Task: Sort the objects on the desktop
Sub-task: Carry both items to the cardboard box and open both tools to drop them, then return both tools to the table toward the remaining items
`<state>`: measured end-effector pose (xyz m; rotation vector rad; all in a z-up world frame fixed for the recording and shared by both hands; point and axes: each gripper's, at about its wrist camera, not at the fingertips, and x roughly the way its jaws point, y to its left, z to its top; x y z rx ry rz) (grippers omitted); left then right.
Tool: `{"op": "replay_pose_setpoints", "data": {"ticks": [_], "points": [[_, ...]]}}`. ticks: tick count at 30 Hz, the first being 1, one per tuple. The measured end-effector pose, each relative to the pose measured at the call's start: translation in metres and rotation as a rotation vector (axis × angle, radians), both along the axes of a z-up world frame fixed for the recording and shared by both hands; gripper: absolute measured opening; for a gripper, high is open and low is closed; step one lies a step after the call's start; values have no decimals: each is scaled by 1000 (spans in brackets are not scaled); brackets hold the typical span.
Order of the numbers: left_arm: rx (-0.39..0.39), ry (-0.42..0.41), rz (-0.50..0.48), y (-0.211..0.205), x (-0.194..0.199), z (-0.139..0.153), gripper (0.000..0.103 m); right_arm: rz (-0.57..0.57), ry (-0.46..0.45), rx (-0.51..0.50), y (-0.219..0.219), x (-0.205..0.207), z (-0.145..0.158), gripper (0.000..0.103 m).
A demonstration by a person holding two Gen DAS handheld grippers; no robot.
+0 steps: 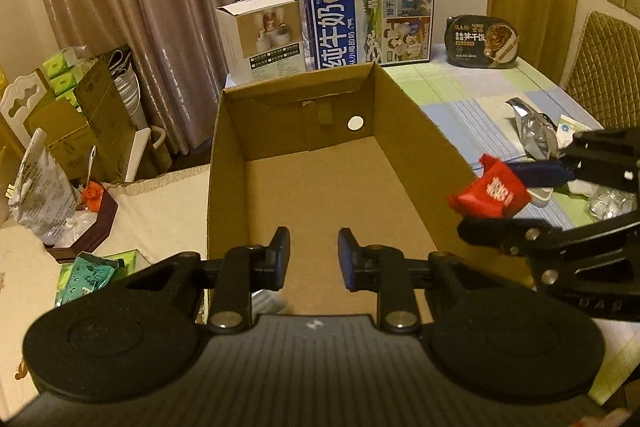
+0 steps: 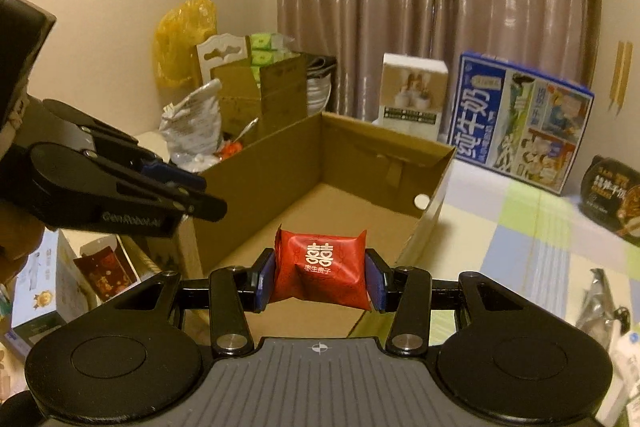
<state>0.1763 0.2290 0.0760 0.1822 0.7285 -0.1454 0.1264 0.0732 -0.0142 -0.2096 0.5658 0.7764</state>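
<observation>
An open brown cardboard box [image 1: 396,115] lies on the checked tablecloth; it also shows in the right wrist view [image 2: 400,143], and I see nothing in it. My right gripper [image 2: 320,277] is shut on a red snack packet [image 2: 320,273] with white characters, held over the box's near right rim. In the left wrist view that packet [image 1: 490,193] and the right gripper [image 1: 500,199] hang beside the box's right wall. My left gripper [image 1: 314,253] is open and holds nothing, over the near end of the box. It shows side-on in the right wrist view [image 2: 208,197].
Behind the box stand a blue milk carton box [image 1: 368,19], a white product box [image 1: 264,37] and a black instant rice bowl [image 1: 482,43]. Silver foil packets [image 1: 534,131] lie on the table at right. Boxes and bags [image 1: 76,115] crowd the left side.
</observation>
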Motion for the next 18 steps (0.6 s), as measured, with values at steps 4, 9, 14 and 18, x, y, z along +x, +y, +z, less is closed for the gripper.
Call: {"op": "replay_pose_setpoints", "data": {"ticks": [4, 9, 14, 18], "points": [[-24, -36, 38, 11, -4, 3, 23, 31, 21, 16, 2, 2, -3, 44], [-33, -60, 75, 21, -14, 10, 24, 57, 9, 39, 4, -1, -3, 76], [-35, -72, 102, 24, -27, 14, 28, 30, -8, 47, -13, -13, 4, 76], [-43, -72, 105, 18, -41, 15, 34, -38, -6, 68, -46, -26, 11, 77]]}}
